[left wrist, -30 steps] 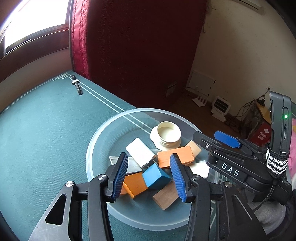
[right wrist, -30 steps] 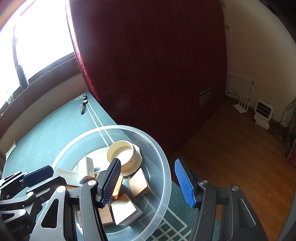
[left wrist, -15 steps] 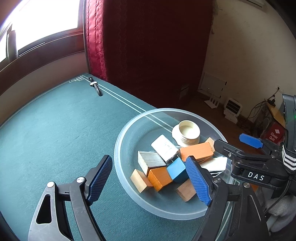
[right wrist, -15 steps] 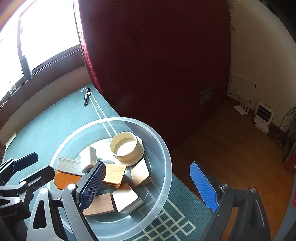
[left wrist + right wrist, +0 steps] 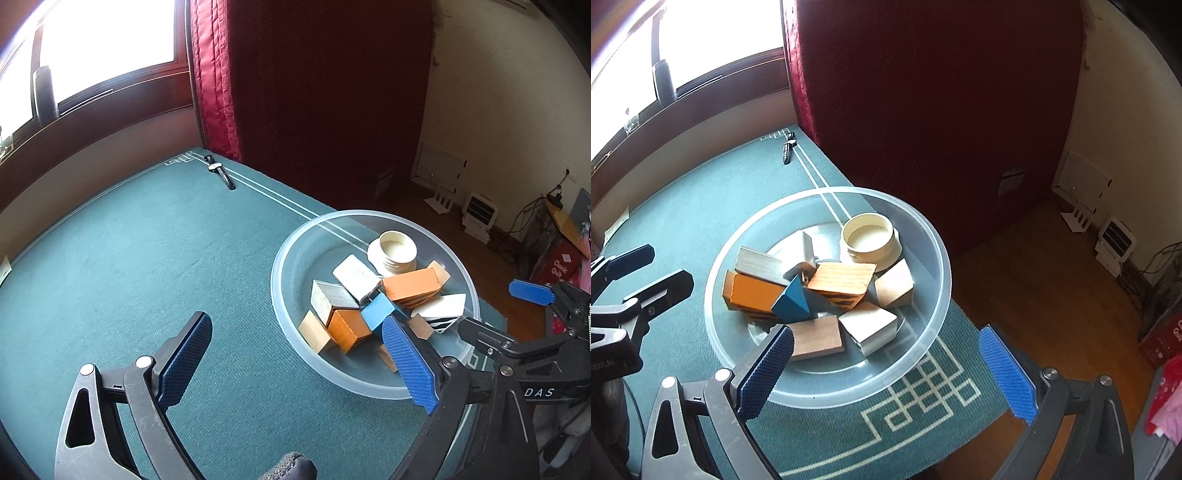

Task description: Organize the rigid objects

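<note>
Since the earlier frames: both sets of jaws spread from half-closed to wide and still opening, both drawn back from the pile, nothing between them.

Left gripper (image 5: 295, 363): jaws apart, empty, one pad over the near rim of the bowl, the other over bare cloth. Right gripper (image 5: 886, 371): jaws apart, empty, straddling the near rim.

Clear plastic bowl (image 5: 934, 229) resting on the green-covered surface (image 5: 147, 258), near its edge. Inside, heaped and touching: orange block (image 5: 753, 293), blue wedge (image 5: 792, 301), brown flat block (image 5: 818, 336), white block (image 5: 870, 326), cream jar (image 5: 868, 240) toward the far side.

Handling, judged: blocks apparently wood, stiff, light, painted faces possibly slick. Best hold across two parallel flat faces; wedge's sloped faces likely to squirt out. Bowl thin and light, liable to slide or tip if pressed at the rim. Jar best taken across its outer wall.

Wristwatch (image 5: 220, 173) lying well apart at the far corner.
</note>
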